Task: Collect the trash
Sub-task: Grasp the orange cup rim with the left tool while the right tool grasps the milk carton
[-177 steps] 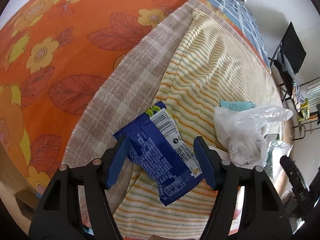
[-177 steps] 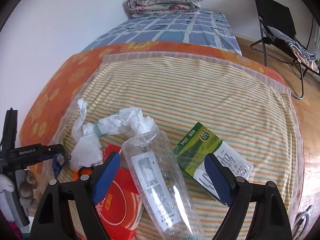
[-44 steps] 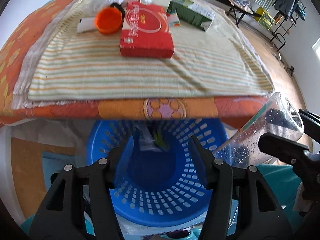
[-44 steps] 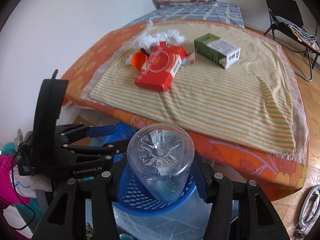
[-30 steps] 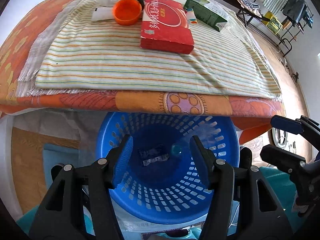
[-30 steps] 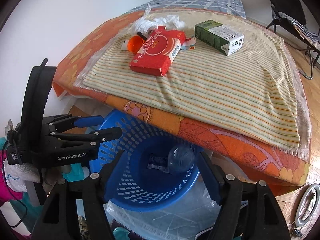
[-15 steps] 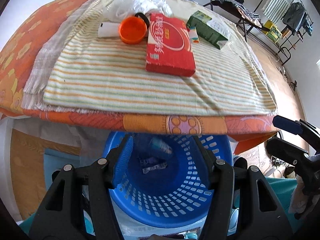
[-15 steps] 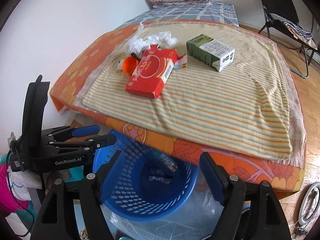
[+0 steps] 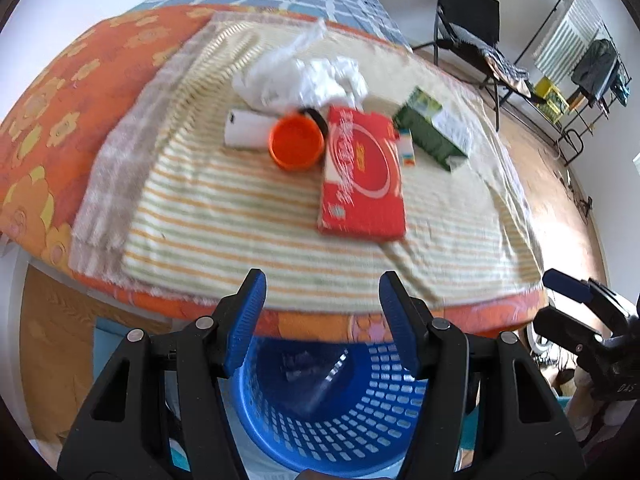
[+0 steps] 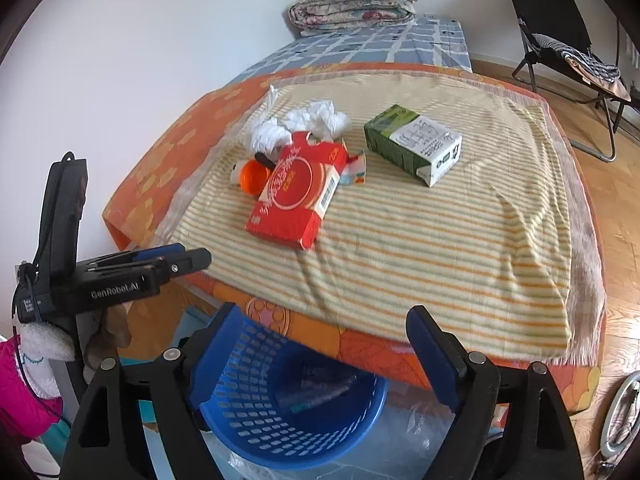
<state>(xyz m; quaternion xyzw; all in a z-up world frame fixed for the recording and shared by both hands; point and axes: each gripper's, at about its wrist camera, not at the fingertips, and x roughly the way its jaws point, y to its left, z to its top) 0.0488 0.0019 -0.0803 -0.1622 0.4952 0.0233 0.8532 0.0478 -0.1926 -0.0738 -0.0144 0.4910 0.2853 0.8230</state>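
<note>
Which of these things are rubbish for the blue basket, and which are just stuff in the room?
For the job:
red box
green carton
orange cap
crumpled white plastic bag
blue basket, with trash already inside

Just lying about:
folded quilt
black folding chair
striped blanket

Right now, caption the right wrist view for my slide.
Open right gripper above blue basket; red box and green carton on bed.

Bed edge point(image 10: 320, 332) overhangs the blue basket point(image 10: 280, 432), seemingly narrowing its opening
</note>
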